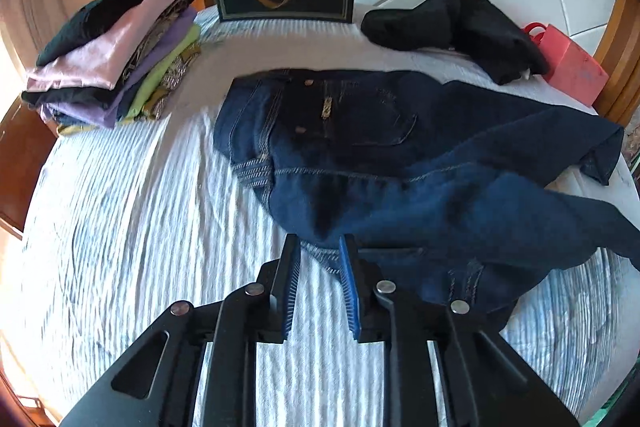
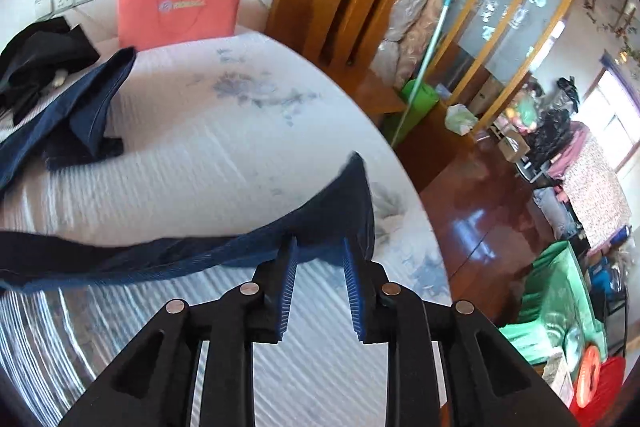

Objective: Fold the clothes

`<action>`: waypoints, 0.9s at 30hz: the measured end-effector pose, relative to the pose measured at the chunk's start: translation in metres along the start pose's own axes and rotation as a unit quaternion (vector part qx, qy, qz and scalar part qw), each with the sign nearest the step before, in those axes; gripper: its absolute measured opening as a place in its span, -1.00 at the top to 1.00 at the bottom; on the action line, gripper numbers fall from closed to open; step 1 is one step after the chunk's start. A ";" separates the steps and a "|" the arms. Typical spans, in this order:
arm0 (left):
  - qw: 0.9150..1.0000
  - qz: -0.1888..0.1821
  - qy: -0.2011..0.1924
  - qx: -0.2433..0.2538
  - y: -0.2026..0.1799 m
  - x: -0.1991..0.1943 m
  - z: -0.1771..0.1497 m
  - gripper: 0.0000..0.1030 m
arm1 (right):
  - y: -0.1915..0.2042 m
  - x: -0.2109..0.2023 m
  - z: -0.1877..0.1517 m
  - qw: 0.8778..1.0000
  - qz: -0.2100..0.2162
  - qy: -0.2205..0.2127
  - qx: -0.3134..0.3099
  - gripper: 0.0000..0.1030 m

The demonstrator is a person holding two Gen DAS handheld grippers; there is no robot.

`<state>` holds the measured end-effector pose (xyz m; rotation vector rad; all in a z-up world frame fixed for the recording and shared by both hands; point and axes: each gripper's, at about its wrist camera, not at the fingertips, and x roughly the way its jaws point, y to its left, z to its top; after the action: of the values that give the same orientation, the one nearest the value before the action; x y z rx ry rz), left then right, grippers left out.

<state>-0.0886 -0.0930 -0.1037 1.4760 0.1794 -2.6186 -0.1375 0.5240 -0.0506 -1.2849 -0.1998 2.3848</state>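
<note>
Denim is the work in hand: dark jeans (image 1: 360,147) lie spread across the bed (image 1: 120,227), waistband toward the folded stack (image 1: 116,55), legs trailing off to the right. The left gripper (image 1: 320,247) sits at the near waist edge with its jaws parted by a moderate gap; the tips touch or just overlap the cloth, but whether any fabric is pinched I cannot tell. The right gripper (image 2: 320,247) is at the hem of one leg (image 2: 344,203), jaws likewise apart, the cuff lying across the tips rather than clearly clamped.

I judge this to be the start of the fold for this garment: the jeans are laid out but not yet doubled. The next move seems to call for both jaws to close on their edges, then carry the near half over the far half, or the legs up toward the waist.

Room is mixed. Bare bedding lies to the left and near the left gripper. The right gripper works close to the bed's curved edge, with the floor (image 2: 480,211) beyond, so the leg could slide off. A black garment (image 1: 456,23) and a red bag (image 1: 568,67) crowd the far right corner.
</note>
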 end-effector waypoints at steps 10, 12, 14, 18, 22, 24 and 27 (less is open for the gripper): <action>0.999 0.012 0.029 0.004 0.009 0.031 -0.039 0.43 | 0.080 -0.042 -0.058 0.983 0.112 -0.031 -0.143 -0.02; 1.000 0.011 0.029 0.004 0.005 0.038 -0.032 0.43 | 0.094 -0.054 -0.060 0.975 0.143 -0.037 -0.166 -0.03; 1.000 0.010 0.028 0.005 0.000 0.043 -0.025 0.47 | 0.110 -0.066 -0.060 0.965 0.179 -0.043 -0.186 -0.04; 0.999 -0.013 0.029 0.020 -0.009 0.046 -0.015 0.97 | 0.146 -0.093 -0.064 0.939 0.257 -0.051 -0.225 -0.06; 1.000 -0.016 0.023 0.011 -0.009 0.045 -0.009 1.00 | 0.193 -0.114 -0.076 0.906 0.325 -0.055 -0.266 -0.10; 1.000 -0.018 0.020 0.007 -0.008 0.045 -0.006 1.00 | 0.217 -0.120 -0.080 0.894 0.342 -0.059 -0.284 -0.10; 1.000 -0.023 0.019 0.002 -0.006 0.045 -0.003 1.00 | 0.252 -0.124 -0.084 0.877 0.372 -0.059 -0.298 -0.10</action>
<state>-0.1096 -0.0890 -0.1435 1.5432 0.2138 -2.6291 -0.0827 0.2376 -0.0838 -1.7109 -0.6148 3.2239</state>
